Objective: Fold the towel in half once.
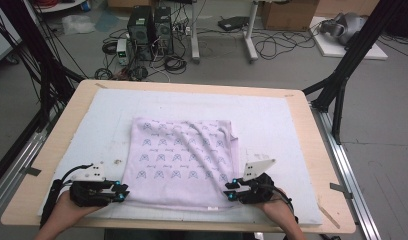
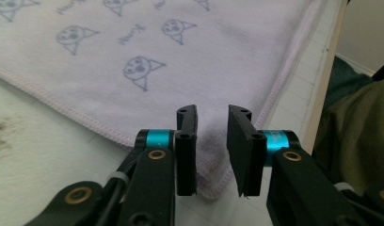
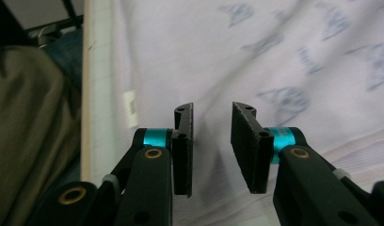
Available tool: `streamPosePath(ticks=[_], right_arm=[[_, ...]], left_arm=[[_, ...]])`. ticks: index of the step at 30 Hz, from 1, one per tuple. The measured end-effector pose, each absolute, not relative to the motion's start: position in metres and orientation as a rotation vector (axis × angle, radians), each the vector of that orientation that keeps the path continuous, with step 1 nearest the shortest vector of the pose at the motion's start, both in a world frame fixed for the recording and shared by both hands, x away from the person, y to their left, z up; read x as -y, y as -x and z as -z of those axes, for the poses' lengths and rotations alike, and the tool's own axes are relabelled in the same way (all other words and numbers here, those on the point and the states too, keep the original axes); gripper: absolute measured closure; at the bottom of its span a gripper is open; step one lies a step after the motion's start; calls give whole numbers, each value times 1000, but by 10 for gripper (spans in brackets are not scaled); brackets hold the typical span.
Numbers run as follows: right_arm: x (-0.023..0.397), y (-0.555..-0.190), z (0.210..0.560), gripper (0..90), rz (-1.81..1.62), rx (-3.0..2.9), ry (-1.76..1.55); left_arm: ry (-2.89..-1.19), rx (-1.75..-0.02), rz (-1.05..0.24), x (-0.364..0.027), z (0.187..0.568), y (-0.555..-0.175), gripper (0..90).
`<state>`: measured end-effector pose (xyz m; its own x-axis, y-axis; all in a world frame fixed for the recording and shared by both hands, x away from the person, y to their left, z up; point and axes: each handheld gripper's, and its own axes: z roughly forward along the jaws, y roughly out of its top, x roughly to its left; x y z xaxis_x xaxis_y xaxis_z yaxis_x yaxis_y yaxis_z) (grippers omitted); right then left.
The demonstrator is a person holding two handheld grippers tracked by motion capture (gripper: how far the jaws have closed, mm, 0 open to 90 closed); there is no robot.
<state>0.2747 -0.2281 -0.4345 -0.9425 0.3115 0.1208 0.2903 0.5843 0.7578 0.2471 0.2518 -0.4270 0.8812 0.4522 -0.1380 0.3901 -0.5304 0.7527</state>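
left gripper (image 1: 123,191): sits at the near-left corner of the cloth, held in the person's left hand. In the left gripper view (image 2: 212,141) the jaws stand a bit apart, nothing pinched; the cloth corner lies flat under the gap.

cloth (image 1: 184,160): pale lilac towel-ish thing with a little blue cat-face print, folded into a rough square, lying flat in the middle of the white mat (image 1: 292,130), nearer the person's edge. No real long axis, it's close to square; the sides run pretty much parallel to the table edges. Near hem runs left-right between the two grippers. There's a diagonal ridge and some bunching up at the far-right corner.

cloth tag (image 3: 130,109): small white label on the hem, just left of the right gripper's jaws in its own view.

right gripper (image 1: 231,191): at the near-right corner of the cloth, in the right hand. In the right gripper view (image 3: 212,141) the jaws are parted too, not clamping; fabric lies beneath them.

table (image 1: 312,150): light wood, mat on top.
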Motion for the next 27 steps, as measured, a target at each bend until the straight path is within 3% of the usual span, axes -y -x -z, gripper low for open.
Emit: streamPosePath(ticks=[8, 21, 24, 27], right_arm=[[225, -329, 413, 641, -1279, -2683, -622], [222, -448, 398, 541, -1140, -2584, -847], [223, -475, 400, 497, -1104, -2578, -932], [221, -492, 408, 462, -1111, -2574, -1016]], left_arm=[[-2171, -631, -158, -242, 421, -280, 654], [-2031, -908, -348, -239, 406, -403, 683], [-2028, -969, -370, -241, 404, -428, 626], [-1992, -1069, -374, -244, 406, -450, 497]])
